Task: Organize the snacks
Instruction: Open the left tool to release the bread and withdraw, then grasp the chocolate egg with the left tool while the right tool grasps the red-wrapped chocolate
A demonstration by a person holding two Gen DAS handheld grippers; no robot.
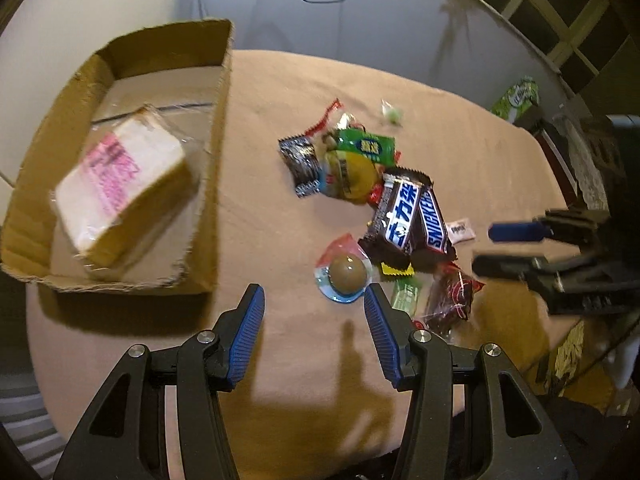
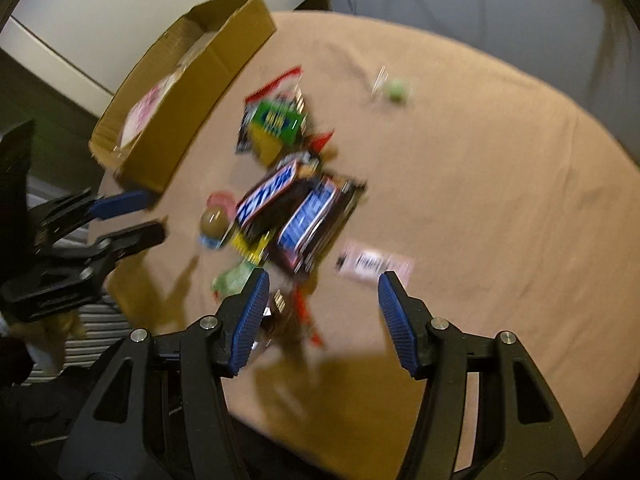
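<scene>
Brown Snickers bars (image 1: 412,220): two

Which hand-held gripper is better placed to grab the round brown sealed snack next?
Left. The left hand-held gripper stands open just short of the round brown snack, with the cardboard box on its side. The right hand-held gripper faces the white packet.
</scene>
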